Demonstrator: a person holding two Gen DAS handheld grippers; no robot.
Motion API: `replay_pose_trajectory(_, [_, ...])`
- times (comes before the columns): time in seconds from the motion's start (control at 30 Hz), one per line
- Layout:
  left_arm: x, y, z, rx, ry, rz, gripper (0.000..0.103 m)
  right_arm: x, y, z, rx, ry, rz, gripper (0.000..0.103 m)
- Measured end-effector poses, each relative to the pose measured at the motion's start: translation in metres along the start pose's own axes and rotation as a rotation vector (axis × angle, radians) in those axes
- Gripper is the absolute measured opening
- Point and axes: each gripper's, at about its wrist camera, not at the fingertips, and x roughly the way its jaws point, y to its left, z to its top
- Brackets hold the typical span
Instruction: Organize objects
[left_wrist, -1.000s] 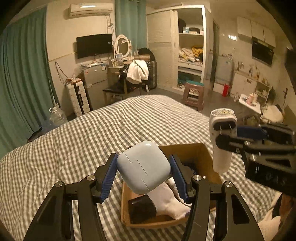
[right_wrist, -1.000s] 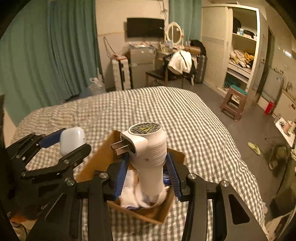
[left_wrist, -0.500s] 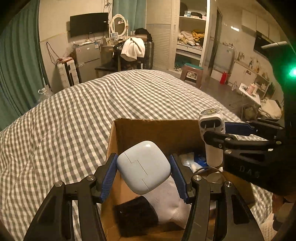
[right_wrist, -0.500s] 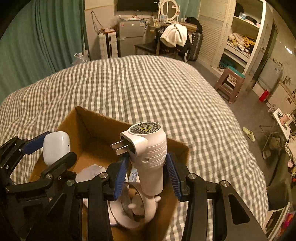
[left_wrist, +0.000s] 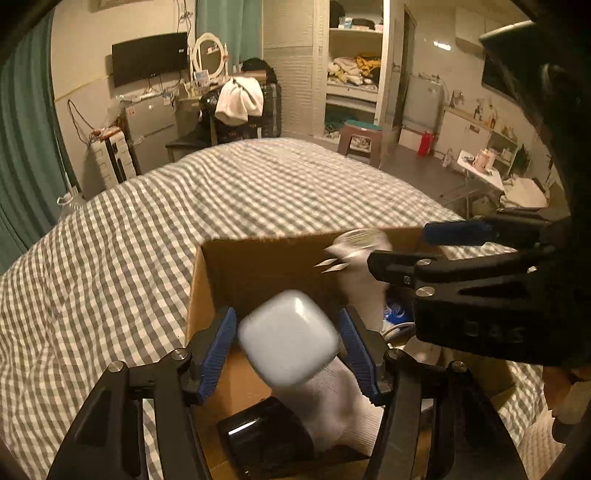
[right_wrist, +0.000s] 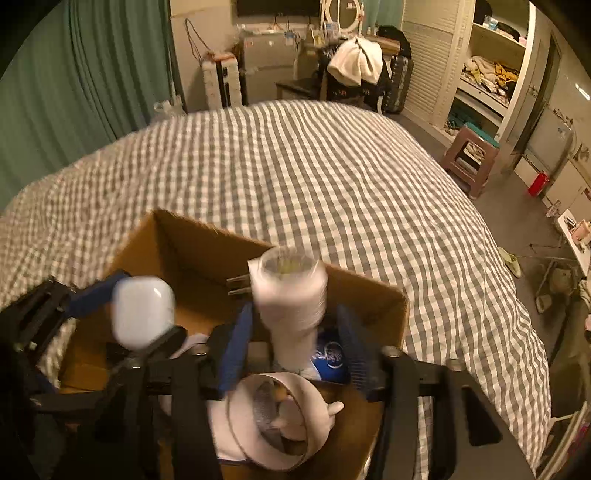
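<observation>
Both grippers have just let go over the open brown cardboard box (left_wrist: 258, 266) on the grey-and-white checked bedspread (left_wrist: 147, 229). Half a second ago each clamped its object; now the jaws have just been opening, and a gap shows on either side of each thing.

Left gripper (left_wrist: 288, 347): its blue pads stand clear of the pale blue rounded plastic case (left_wrist: 290, 338), which is blurred and seems to be dropping between them toward the white sock (left_wrist: 332, 398) and black block (left_wrist: 266, 435) in the box.

Right gripper (right_wrist: 295, 336): its jaws are parted wider than the white cylindrical plug adapter with two metal prongs (right_wrist: 291, 295), also blurred, loose above a round white band (right_wrist: 280, 417) and a blue-printed packet (right_wrist: 330, 356).

Judging from this, both objects are as good as stowed, and the hands are free to fetch whatever remains.
</observation>
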Motion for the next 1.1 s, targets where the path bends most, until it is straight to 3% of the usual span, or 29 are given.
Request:
replay_pose_trajectory(0.07, [-0.014, 0.000, 0.005, -0.018, -0.034, -0.009, 0.083, -0.014, 0.000, 0.003, 0.007, -0.030, -0.004, 0.064])
replay_pose_trajectory(0.2, [-0.045, -0.003, 0.020, -0.048, -0.093, -0.018, 0.090, -0.048, -0.001, 0.011, 0.016, -0.096, -0.007, 0.072])
replay_pose_trajectory(0.3, [-0.070, -0.008, 0.029, -0.030, -0.142, 0.018, 0.097, -0.077, -0.007, 0.015, 0.041, -0.140, -0.017, 0.073])
replay_pose_trajectory(0.47, [-0.114, -0.016, 0.039, -0.035, -0.203, 0.047, 0.100, -0.143, -0.005, 0.011, 0.052, -0.251, -0.050, 0.083])
replay_pose_trajectory(0.7, [-0.184, -0.024, 0.038, -0.007, -0.307, 0.093, 0.102, -0.230, -0.004, -0.002, 0.074, -0.367, -0.090, 0.083])
replay_pose_trajectory(0.87, [-0.224, -0.024, 0.039, 0.001, -0.341, 0.100, 0.103, -0.290, -0.001, -0.021, 0.077, -0.444, -0.120, 0.092])
replay_pose_trajectory(0.97, [-0.241, -0.021, 0.033, -0.033, -0.354, 0.094, 0.103, -0.314, -0.001, -0.040, 0.092, -0.474, -0.140, 0.095])
replay_pose_trajectory(1.1, [-0.262, -0.019, 0.012, -0.077, -0.410, 0.070, 0.103, -0.329, -0.002, -0.071, 0.144, -0.511, -0.106, 0.100])
